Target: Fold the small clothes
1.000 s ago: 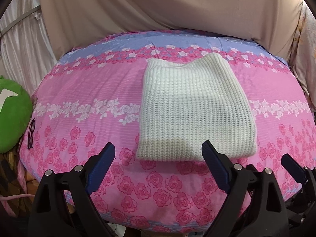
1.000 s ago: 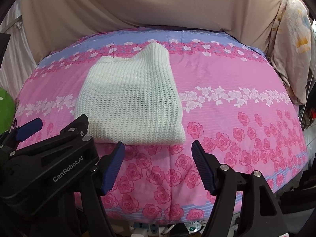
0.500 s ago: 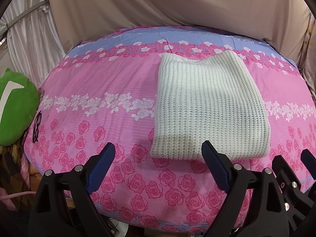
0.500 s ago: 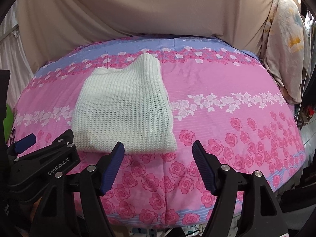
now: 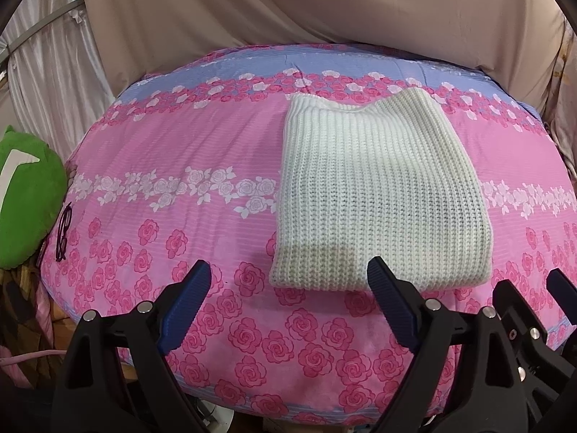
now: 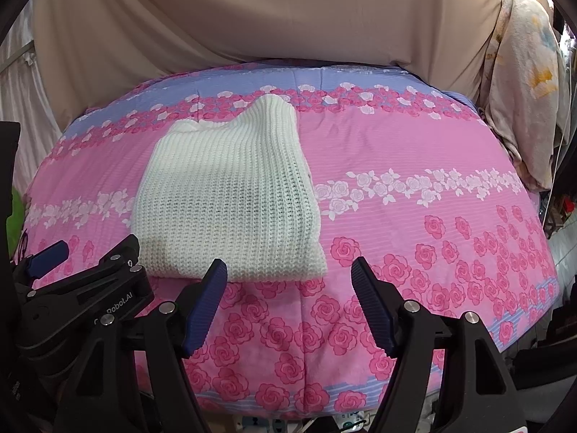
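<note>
A white knitted garment [image 5: 375, 195] lies folded into a rough rectangle on the pink rose-print bedcover [image 5: 173, 151]; the right wrist view shows the same garment [image 6: 230, 195] left of centre. My left gripper [image 5: 288, 270] hovers open just short of the garment's near edge, nothing between its blue pads. My right gripper [image 6: 288, 270] is open too, off the garment's near right corner and holding nothing. Each gripper appears at the edge of the other's view.
A green cushion [image 5: 25, 202] and dark-framed glasses [image 5: 63, 231] sit at the bed's left edge. Beige cloth [image 6: 274, 14] hangs behind the bed, a pale patterned fabric [image 6: 523, 83] hangs at the right. The bedcover [image 6: 432, 166] drops off at the near edge.
Both views have drawn back a little from the bed, and in the left wrist view the garment has slid rightward. Both grippers stay open; the garment has not been touched.
</note>
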A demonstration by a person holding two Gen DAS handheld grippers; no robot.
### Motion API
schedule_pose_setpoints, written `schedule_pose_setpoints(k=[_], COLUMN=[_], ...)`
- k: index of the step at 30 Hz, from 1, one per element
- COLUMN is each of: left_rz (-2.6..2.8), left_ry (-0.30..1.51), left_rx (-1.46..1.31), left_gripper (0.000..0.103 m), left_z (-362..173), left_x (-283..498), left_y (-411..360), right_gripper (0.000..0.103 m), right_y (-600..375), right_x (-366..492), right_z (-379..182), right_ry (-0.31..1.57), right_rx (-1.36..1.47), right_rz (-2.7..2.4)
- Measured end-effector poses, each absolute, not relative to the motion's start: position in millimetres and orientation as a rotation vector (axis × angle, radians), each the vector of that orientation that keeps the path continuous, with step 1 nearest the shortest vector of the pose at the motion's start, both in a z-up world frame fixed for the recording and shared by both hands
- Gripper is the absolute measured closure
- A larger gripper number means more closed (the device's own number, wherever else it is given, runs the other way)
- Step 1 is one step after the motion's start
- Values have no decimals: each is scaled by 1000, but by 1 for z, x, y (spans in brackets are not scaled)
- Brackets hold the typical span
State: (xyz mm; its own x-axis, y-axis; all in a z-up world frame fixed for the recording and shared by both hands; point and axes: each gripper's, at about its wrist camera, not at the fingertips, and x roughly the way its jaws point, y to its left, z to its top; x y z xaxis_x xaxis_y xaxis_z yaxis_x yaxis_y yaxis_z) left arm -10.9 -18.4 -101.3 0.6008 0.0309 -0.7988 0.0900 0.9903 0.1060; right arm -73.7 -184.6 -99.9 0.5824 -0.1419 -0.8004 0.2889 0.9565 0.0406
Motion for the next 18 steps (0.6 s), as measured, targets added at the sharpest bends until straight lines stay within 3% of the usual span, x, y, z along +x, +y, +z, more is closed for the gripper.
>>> schedule_pose_setpoints(k=[4,18], left_rz=[-14,-15], left_ry=[943,959], left_rx=[140,139], left_gripper=[5,5], left_z=[-104,-107], left_x=[-8,-8], left_y=[-16,-15], right_gripper=[34,34], right_y=[-185,-184], right_x=[-74,-73], right_z=[-102,-106], right_ry=[923,929], right_rx=[172,179], right_rz=[-251,-246])
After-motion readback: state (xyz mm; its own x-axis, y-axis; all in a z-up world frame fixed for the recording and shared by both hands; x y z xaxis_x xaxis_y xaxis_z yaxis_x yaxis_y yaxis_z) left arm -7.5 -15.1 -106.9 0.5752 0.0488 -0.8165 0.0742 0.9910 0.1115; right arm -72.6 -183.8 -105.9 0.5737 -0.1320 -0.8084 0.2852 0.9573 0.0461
